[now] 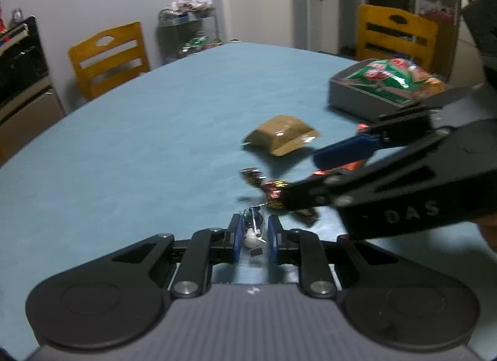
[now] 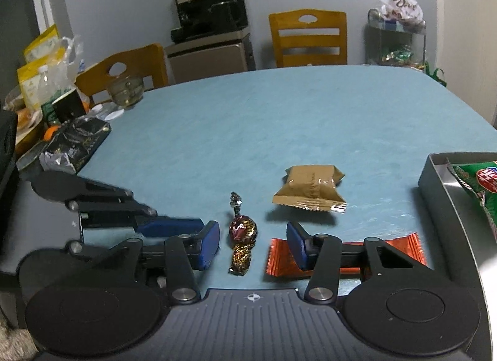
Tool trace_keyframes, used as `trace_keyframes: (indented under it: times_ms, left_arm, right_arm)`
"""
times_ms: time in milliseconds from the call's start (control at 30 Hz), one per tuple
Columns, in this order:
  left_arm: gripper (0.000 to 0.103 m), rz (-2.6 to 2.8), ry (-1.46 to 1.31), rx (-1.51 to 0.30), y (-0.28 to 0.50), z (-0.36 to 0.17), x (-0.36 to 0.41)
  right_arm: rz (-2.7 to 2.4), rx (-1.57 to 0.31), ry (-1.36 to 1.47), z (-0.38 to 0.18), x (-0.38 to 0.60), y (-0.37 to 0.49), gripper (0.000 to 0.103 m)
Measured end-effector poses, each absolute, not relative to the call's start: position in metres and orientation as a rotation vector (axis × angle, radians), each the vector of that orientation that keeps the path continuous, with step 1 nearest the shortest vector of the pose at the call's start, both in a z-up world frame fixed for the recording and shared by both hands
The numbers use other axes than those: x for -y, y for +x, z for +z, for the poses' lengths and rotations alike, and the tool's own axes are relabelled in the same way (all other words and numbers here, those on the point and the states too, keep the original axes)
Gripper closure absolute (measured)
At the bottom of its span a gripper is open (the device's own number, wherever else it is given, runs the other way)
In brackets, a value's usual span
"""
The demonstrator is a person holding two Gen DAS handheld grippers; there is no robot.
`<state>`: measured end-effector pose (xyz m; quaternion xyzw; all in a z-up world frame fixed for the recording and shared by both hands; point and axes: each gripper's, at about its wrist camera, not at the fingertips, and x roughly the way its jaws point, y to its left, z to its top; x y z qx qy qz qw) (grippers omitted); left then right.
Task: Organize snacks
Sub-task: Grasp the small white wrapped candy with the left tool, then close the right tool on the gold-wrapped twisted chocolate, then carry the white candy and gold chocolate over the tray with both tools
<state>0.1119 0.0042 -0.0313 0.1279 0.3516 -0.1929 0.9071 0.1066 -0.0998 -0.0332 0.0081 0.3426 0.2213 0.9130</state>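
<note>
A foil-wrapped chocolate [image 2: 242, 238] lies on the blue counter [image 2: 248, 131], long axis pointing away, between the right gripper's [image 2: 253, 244] open, untouching jaws. The left gripper [image 1: 254, 233] pinches a clear-wrapped candy [image 1: 253, 230].

We see a light blue table [image 2: 248, 119] with a faint mottled pattern. On it lies a tan-brown packet [image 2: 310, 190], plain with crimped ends. At seven o'clock from it is a candy [image 2: 243, 236] in shiny dark red and gold foil. At five o'clock is an orange-red foil wrapper [image 2: 403, 249]. The grey tray [image 2: 435, 174] at three o'clock holds a green bag [image 2: 478, 187] with red marks. The fingers [image 2: 208, 244] have dark blue pads on black. The chair [image 2: 309, 38] is yellow-brown wood.
</note>
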Motion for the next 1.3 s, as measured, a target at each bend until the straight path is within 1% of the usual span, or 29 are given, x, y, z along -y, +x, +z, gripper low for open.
trace_keyframes:
  times_ms: [167, 400, 500, 600, 667, 967, 1300]
  left_arm:
    - [0.088, -0.344, 0.224, -0.744, 0.118, -0.030, -0.022]
    - [0.088, -0.360, 0.081, -0.757, 0.125, -0.032, -0.059]
    - [0.088, -0.367, 0.069, -0.753, 0.124, -0.032, -0.062]
    - [0.088, -0.367, 0.069, -0.752, 0.123, -0.032, -0.062]
    - [0.088, -0.367, 0.070, -0.752, 0.122, -0.033, -0.062]
    - [0.088, -0.362, 0.074, -0.749, 0.123, -0.033, -0.061]
    - [0.088, -0.339, 0.096, -0.746, 0.123, -0.032, -0.056]
  right_arm:
    - [0.453, -0.671, -0.069, -0.037, 0.092, 0.102, 0.053]
    - [0.455, -0.633, -0.172, -0.047, 0.076, 0.101, 0.053]
    - [0.457, -0.629, -0.186, -0.051, 0.071, 0.102, 0.059]
    - [0.465, -0.620, -0.194, -0.054, 0.067, 0.103, 0.067]
    - [0.473, -0.607, -0.209, -0.055, 0.063, 0.101, 0.078]
    - [0.471, -0.599, -0.204, -0.051, 0.062, 0.097, 0.078]
    - [0.509, -0.566, -0.189, -0.030, 0.074, 0.070, 0.078]
